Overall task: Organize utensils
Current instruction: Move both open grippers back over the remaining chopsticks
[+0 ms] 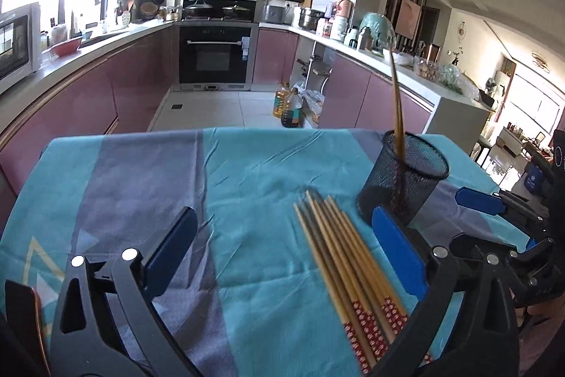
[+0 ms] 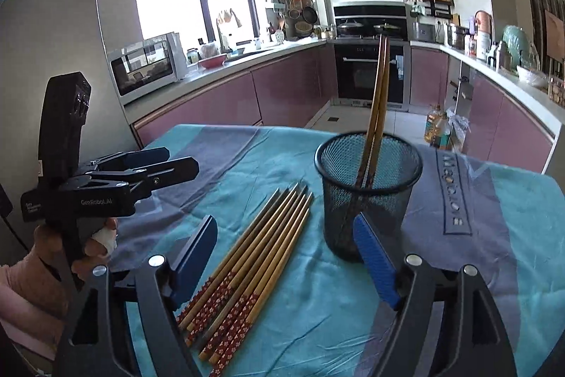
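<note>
Several wooden chopsticks with red patterned ends (image 1: 348, 260) lie side by side on the blue tablecloth (image 1: 247, 165); they also show in the right wrist view (image 2: 254, 253). A black mesh cup (image 1: 406, 175) stands upright beside them, with two chopsticks (image 2: 378, 108) leaning inside it; the cup also shows in the right wrist view (image 2: 367, 186). My left gripper (image 1: 286, 221) is open and empty above the lying chopsticks. My right gripper (image 2: 286, 232) is open and empty, just in front of the cup and the pile. The left gripper (image 2: 176, 161) shows at the left, the right gripper (image 1: 480, 200) at the far right.
The table stands in a kitchen with purple cabinets (image 1: 88, 101) on both sides and an oven (image 1: 212, 55) at the back. Oil bottles (image 1: 287, 105) stand on the floor beyond the table's far edge. A microwave (image 2: 144, 66) sits on the left counter.
</note>
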`<state>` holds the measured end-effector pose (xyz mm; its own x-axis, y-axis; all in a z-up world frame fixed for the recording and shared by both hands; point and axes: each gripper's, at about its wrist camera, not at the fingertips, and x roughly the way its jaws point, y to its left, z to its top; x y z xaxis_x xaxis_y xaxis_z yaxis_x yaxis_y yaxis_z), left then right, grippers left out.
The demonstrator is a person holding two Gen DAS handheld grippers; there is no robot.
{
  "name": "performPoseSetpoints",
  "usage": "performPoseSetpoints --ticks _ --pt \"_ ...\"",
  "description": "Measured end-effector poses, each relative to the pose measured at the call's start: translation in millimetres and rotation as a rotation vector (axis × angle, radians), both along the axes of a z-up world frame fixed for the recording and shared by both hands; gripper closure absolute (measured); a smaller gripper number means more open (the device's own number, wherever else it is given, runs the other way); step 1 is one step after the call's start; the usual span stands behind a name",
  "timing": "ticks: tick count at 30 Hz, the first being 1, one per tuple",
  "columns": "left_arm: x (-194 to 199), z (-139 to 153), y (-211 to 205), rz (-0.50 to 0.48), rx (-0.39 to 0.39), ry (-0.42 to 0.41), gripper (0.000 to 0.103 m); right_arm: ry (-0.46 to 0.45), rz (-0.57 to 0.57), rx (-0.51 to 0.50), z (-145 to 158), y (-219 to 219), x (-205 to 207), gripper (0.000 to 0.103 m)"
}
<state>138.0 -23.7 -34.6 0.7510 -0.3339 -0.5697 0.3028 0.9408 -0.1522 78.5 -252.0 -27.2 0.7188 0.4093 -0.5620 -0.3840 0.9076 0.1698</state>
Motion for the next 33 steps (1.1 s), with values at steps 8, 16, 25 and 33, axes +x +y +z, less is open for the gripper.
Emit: performPoseSetpoints --ticks 8,16,25,33 --pt "-8.3 -33.3 0.3 -0.013 0.074 0.102 0.006 0.132 -0.041 -0.027 -40.0 14.2 5.4 0.033" --pt "-4.0 -49.1 -23.4 -0.065 0.150 0.163 0.009 0.187 -0.077 -0.050 -53.2 18.0 9.7 0.051" --pt "5.0 -65.1 -32.0 -0.072 0.192 0.219 0.021 0.229 -0.080 -0.079 -62.0 24.5 18.3 0.059" --pt "8.5 -68.5 -33.6 -0.082 0.196 0.231 0.023 0.242 -0.083 -0.089 -63.5 25.4 22.1 0.064"
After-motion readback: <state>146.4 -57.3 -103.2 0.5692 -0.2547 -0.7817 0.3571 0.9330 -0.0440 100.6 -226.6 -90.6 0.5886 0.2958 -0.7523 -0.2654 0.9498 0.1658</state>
